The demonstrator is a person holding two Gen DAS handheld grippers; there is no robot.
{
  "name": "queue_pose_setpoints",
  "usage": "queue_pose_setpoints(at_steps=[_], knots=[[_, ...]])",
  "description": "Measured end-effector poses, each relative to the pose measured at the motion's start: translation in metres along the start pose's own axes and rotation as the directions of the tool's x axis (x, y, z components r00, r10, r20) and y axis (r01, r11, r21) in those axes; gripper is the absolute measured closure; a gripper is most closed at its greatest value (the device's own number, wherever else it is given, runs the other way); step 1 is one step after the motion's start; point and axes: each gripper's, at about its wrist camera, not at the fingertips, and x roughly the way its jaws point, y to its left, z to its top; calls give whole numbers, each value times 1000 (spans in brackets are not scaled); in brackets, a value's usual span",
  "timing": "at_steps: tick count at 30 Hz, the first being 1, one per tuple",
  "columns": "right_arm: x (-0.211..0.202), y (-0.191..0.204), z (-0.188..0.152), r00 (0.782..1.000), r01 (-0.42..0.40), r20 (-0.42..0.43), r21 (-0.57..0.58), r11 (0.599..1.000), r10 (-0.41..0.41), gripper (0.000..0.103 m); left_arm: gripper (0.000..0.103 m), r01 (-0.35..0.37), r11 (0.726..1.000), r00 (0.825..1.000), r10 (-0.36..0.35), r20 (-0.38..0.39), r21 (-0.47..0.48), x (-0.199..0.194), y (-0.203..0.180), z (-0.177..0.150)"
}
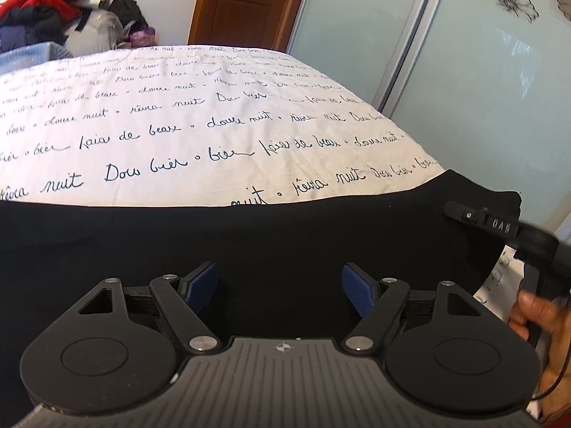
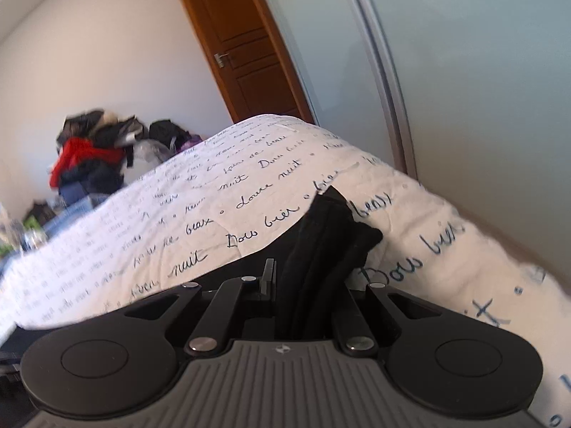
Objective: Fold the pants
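Black pants [image 1: 249, 242] lie spread across the near edge of the bed, on the white quilt [image 1: 200, 132] with script print. Left gripper [image 1: 280, 287] sits above the fabric, jaws wide apart, blue pads [image 1: 358, 290] clear, nothing between them. Right gripper [image 2: 307, 285] is clamped on a bunched fold of the pants at their right end; the cloth stands up between the fingers. Right wrist view is blurred, so the exact pinch point looks like the hem corner, not sure. Hand [image 1: 542, 324] on the right tool is visible at the frame edge. Clothes pile [image 1: 46, 10] by the far wall.
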Motion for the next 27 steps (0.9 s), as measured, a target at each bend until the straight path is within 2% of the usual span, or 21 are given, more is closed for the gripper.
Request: queue_pose_setpoints(at_steps=[3, 7, 14, 17, 20, 23, 27], knots=[[-10, 16, -4, 1000, 19, 24, -142, 990, -16, 99, 27, 32, 998, 999, -32, -5, -45, -1, 6, 2], [-17, 43, -10, 998, 46, 53, -301, 953, -32, 99, 28, 109, 984, 993, -113, -21, -140, -3, 16, 4], [-23, 78, -23, 996, 64, 85, -475, 878, -27, 99, 28, 212, 953, 976, -219, -7, -219, -5, 21, 6], [-27, 91, -30, 995, 75, 100, -542, 837, -24, 99, 28, 264, 928, 962, -274, -2, -262, -3, 23, 7], [-30, 104, -37, 993, 83, 113, -596, 799, -19, 99, 26, 340, 871, 932, -362, 4, -355, 3, 28, 10], [-31, 114, -42, 994, 75, 111, -626, 776, -6, 99, 21, 409, 788, 893, -450, 22, -461, 10, 34, 13], [-34, 125, -48, 994, 66, 106, -660, 749, 6, 99, 18, 466, 674, 844, -533, 60, -574, 21, 40, 19]])
